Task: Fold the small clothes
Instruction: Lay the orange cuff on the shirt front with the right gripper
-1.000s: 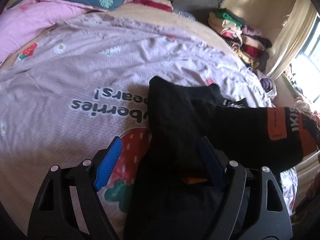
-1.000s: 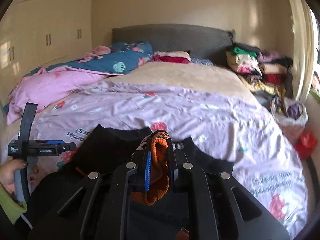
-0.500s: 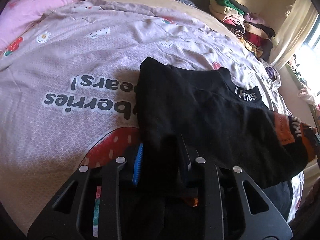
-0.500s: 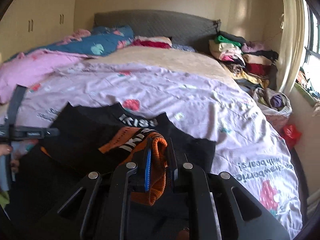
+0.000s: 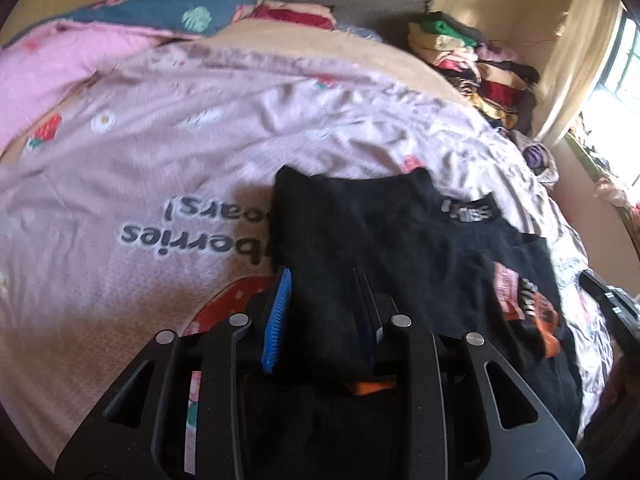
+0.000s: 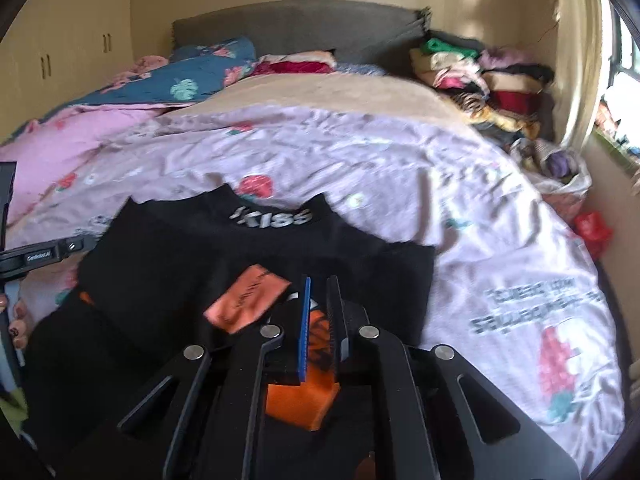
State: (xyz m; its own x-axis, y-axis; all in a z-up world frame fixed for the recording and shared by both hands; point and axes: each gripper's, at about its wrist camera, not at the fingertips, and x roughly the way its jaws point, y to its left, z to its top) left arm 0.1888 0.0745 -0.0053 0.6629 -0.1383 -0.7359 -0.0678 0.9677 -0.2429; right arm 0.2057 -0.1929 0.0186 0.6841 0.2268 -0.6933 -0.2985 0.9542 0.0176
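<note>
1. A black top [image 5: 384, 248] lies in the lower middle of the left wrist view, on the pink bed cover [image 5: 160, 152]. Its neck with white letters points to the far end of the bed.
2. The left gripper [image 5: 324, 312] sits at the bottom middle of its view. Its fingers are partly closed on a thick fold of black cloth.
3. The right gripper [image 6: 320, 320] is at the bottom middle of its view. Its fingers are almost closed, pinching the orange cuff [image 6: 316, 364] of a sleeve.
4. I think the step is folding the sleeves in over the body of the top.
5. Next, both grippers should lay the cloth down flat, then let go. The sleeve needs to lie straight with no bumps.
6. A pile of clothes [image 6: 480, 76] sits in the upper right.
</note>
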